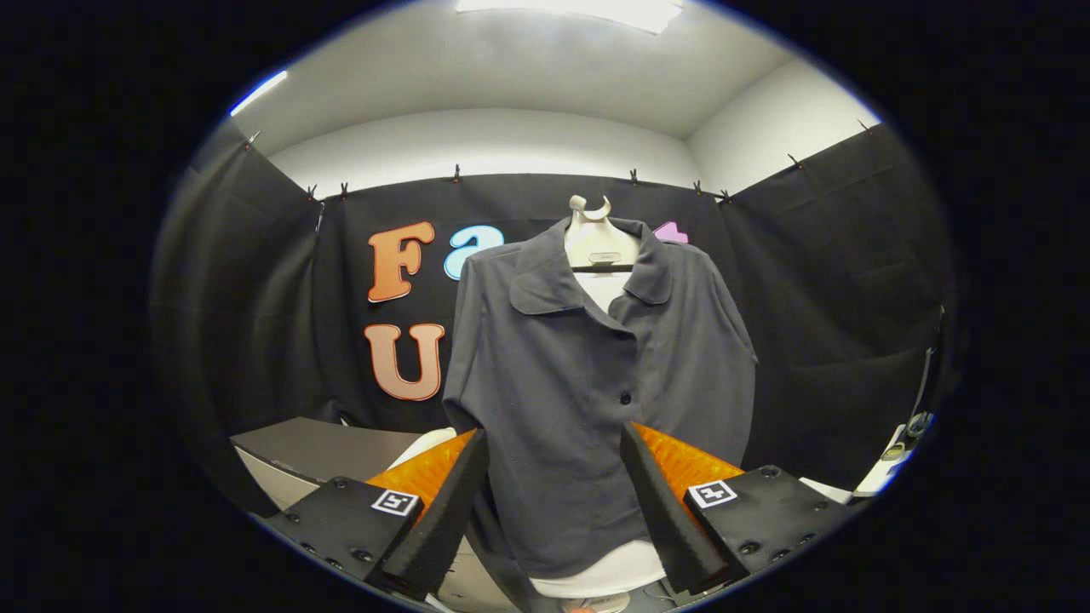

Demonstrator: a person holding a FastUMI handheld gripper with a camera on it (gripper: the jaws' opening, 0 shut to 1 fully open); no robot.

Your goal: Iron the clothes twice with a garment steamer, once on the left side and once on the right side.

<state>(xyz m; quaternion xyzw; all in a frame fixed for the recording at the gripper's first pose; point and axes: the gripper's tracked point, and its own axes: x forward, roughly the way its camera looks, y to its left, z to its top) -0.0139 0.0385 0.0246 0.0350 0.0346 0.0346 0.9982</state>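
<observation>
Gripper (553,443) fingers spread apart, empty; dark grey shirt (588,375) on a white hanger (598,238) hangs just beyond them, its hem partly hidden.

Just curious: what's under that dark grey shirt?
A white mannequin torso shows at the collar and below the hem of the dark grey buttoned shirt. The rest is covered. The gripper is open.

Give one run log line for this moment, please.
gripper: open, holding nothing | shirt: dark, buttoned, hanging on mannequin form, ahead of the fingers | steamer: not yet picked up
</observation>
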